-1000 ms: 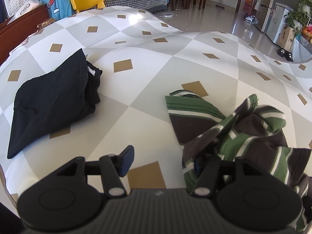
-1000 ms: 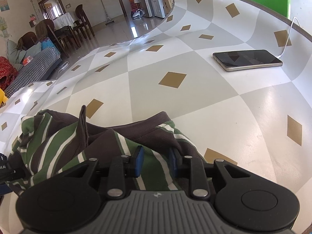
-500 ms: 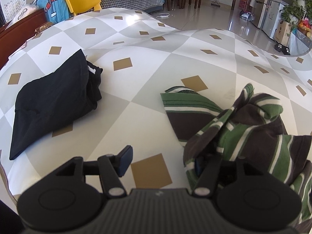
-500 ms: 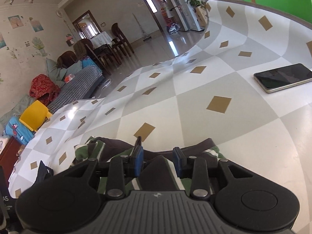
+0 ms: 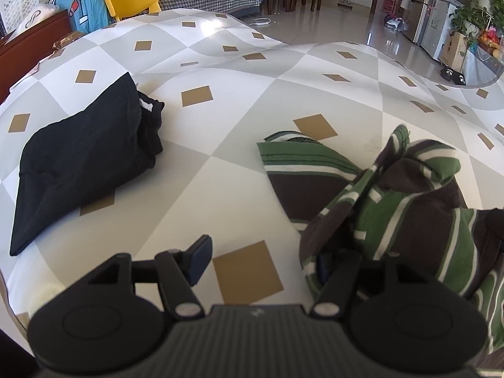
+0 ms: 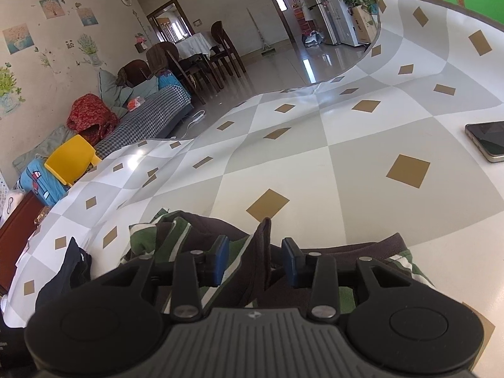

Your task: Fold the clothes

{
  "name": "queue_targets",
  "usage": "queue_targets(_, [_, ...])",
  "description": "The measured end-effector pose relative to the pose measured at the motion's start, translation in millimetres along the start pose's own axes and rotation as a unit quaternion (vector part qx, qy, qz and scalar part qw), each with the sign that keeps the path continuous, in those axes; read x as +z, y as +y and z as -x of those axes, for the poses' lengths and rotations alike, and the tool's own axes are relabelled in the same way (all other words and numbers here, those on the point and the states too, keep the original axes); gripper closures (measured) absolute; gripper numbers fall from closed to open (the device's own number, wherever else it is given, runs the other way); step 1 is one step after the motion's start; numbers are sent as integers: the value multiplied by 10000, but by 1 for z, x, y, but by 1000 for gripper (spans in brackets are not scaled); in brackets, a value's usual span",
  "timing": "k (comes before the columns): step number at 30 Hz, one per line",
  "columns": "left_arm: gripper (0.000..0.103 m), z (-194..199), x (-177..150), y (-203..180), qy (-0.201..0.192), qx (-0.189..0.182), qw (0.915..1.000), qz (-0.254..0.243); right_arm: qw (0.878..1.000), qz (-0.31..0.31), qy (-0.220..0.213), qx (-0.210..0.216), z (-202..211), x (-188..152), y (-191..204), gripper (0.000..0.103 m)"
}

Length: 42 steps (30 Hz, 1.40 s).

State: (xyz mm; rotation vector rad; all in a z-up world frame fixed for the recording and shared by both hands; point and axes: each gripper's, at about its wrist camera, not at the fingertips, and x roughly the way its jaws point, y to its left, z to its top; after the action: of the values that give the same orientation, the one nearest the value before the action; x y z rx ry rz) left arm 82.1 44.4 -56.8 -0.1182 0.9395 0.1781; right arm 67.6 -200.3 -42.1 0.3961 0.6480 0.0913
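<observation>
Since a second ago my right tongs (image 6: 255,263) have lifted and parted around an upright fold of the crumpled green-and-brown striped shirt (image 5: 393,208) near the table's (image 5: 252,100) front edge. Left tongs (image 5: 261,260) gape, right finger buried in cloth. Folded black garment (image 5: 85,163) lies leftward; dark smartphone (image 6: 488,140) toward the right edge.

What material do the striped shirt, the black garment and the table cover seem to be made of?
Striped shirt: soft knit fabric, probably cotton; it bunches in loose folds and shows stitched hems. Black garment: matte cloth, likely cotton too; it reflects no light. Table cover: it looks like vinyl or oilcloth; a glossy printed surface with bright glare.
</observation>
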Motion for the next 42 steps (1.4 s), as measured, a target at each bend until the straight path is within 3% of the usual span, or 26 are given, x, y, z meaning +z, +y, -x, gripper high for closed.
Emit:
queue_targets(5, [39, -3, -1, 3, 14, -9, 10000, 15, 9999, -41, 141, 92, -8, -5, 2, 68])
queue_targets(7, [38, -3, -1, 3, 15, -12, 10000, 8, 9997, -11, 182, 144, -10, -6, 5, 82])
queue_targets(11, [38, -4, -2, 2, 20, -6, 10000, 8, 9997, 23, 147, 184, -7, -5, 10, 98])
queue_targets(17, [34, -3, -2, 2, -60, 79, 9999, -35, 9996, -76, -147, 246, 8, 4, 13, 99])
queue_targets(27, [31, -1, -2, 6, -120, 223, 9997, -56, 9919, -469, -1150, 280, 66, 44, 7, 99])
queue_targets(33, [31, 2, -1, 13, -183, 385, 9991, 3, 9855, -516, -1592, -269, 95, 59, -6, 99])
queue_targets(39, [31, 3, 3, 30, -220, 748, 9966, 263, 9790, -626, -1629, -1052, 106, 61, -22, 99])
queue_targets(42, [26, 5, 4, 37, -256, 852, 9954, 362, 9747, -741, -1605, -1368, 108, 60, -31, 99])
